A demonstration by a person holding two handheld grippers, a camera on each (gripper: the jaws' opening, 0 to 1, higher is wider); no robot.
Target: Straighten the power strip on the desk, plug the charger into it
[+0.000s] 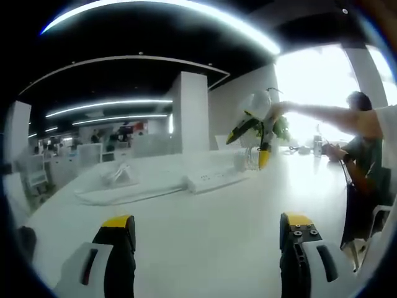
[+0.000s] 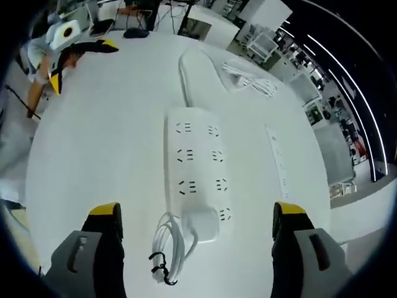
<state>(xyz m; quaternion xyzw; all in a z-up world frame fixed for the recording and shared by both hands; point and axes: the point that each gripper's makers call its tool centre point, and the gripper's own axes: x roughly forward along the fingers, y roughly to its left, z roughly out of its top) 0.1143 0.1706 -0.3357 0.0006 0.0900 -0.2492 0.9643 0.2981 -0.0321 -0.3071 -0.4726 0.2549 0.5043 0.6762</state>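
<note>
Above power strip [image 2: 197,167], right gripper [image 2: 195,214] fingers wide; left gripper [image 1: 208,226] fingers wide over desk [image 1: 205,248]

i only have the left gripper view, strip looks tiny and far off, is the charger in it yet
Observer: In the right gripper view a white charger sits on the near end of the power strip; whether its pins are fully in, I cannot tell.
Operator: where's its cable
Observer: The charger's cable lies coiled on the desk beside that end, tied with a dark band.
Operator: is the right gripper holding anything
Observer: No. The right gripper is open, its jaws wide on either side of the strip's near end, nothing between them gripped.
Operator: anything else near the strip
Observer: A second, slimmer white strip lies to one side of it, apart from it.
</note>
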